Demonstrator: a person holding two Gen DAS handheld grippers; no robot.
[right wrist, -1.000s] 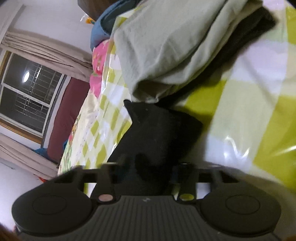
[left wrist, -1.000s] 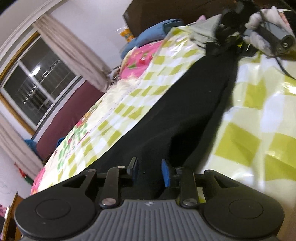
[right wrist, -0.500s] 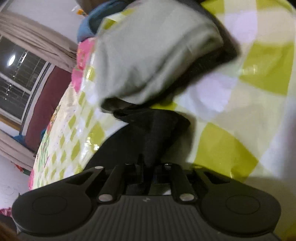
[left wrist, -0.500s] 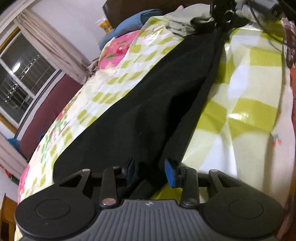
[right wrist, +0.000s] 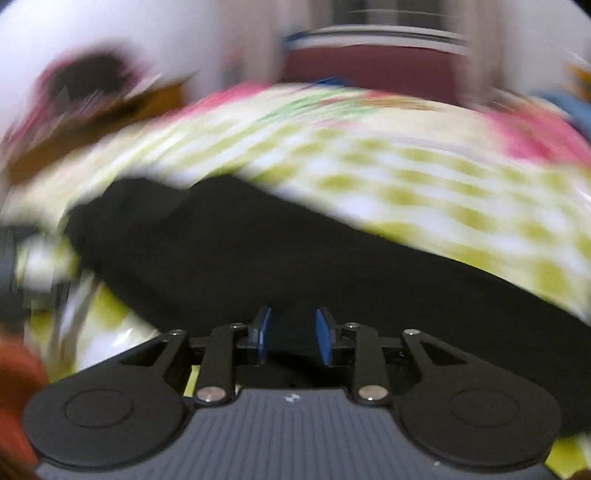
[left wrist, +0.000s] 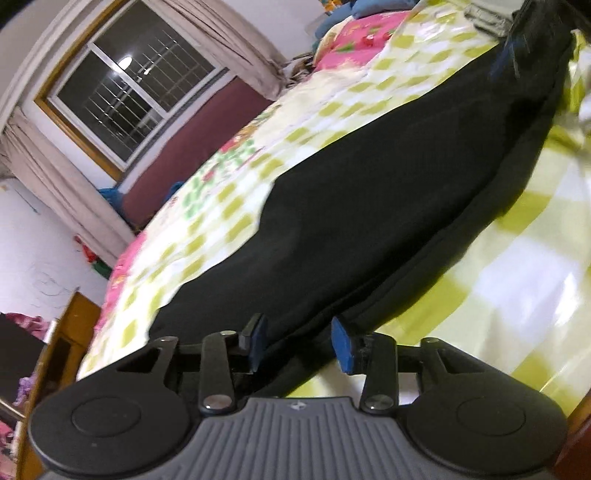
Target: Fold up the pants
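1. Black pants lie lengthwise on the bed, over a green-check plastic sheet; one long fold is already in, with the edges stacked along the near side.
2. Left tool: jaws parted and just been opening. The pants edge sits between the pads but is not pinched, i.e. released.
3. Right tool: jaws also parted and just been opening. Black cloth lies in front of and under it; no pinch seen, so released. View is heavily blurred, so the exact contact pt cannot be told.
4. Risk A: the sheet looks slick and glossy. A re-grab that drags may slide the whole garment and skew the fold.
5. Risk B: the stacked edges are thin. A shallow pinch may catch the top layer only, so the layers separate when lifted.
6. Risk C: a deep pinch may catch the sheet together with the cloth.
7. Surroundings: a folded grey garment lies at the far end, near or touching the pants; a fold toward it could land on it.
8. Also present: pink floral bedding, window with curtains, wood furniture beside the bed. None of these obstruct.
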